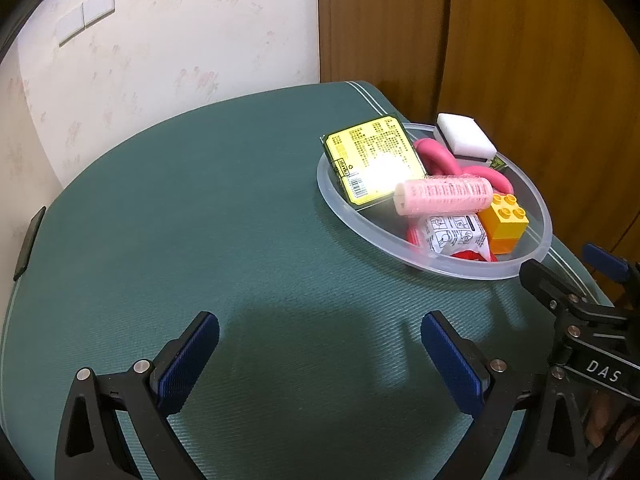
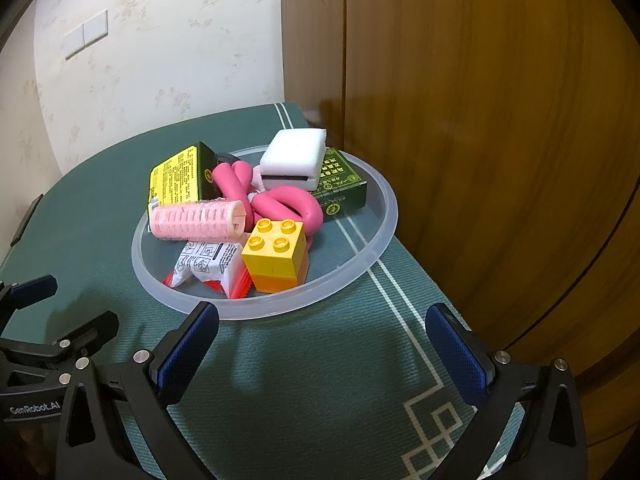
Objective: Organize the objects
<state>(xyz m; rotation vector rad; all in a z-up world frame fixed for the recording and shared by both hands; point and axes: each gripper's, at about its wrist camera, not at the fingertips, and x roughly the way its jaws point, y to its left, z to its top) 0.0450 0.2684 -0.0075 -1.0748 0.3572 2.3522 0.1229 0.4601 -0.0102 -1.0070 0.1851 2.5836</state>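
A clear plastic bowl [image 2: 372, 256] [image 1: 332, 188] sits on the green table and holds a yellow brick [image 2: 276, 256] [image 1: 505, 220], a pink hair roller [image 2: 196, 220] [image 1: 444, 196], a pink twisted foam rod [image 2: 288, 204] [image 1: 436, 156], a white sponge [image 2: 294, 154] [image 1: 464, 136], a yellow-green box [image 2: 180, 178] [image 1: 372, 160], a dark green box [image 2: 342, 188] and a white-red snack packet [image 2: 212, 266] [image 1: 452, 238]. My right gripper [image 2: 322, 332] is open just in front of the bowl. My left gripper [image 1: 320, 336] is open over bare cloth, left of the bowl.
The green cloth-covered table [image 1: 180, 240] has a white line pattern [image 2: 424, 412] near its right edge. A wooden wardrobe [image 2: 500, 120] stands close behind and to the right. A papered wall with switches [image 1: 86, 16] lies at the back left.
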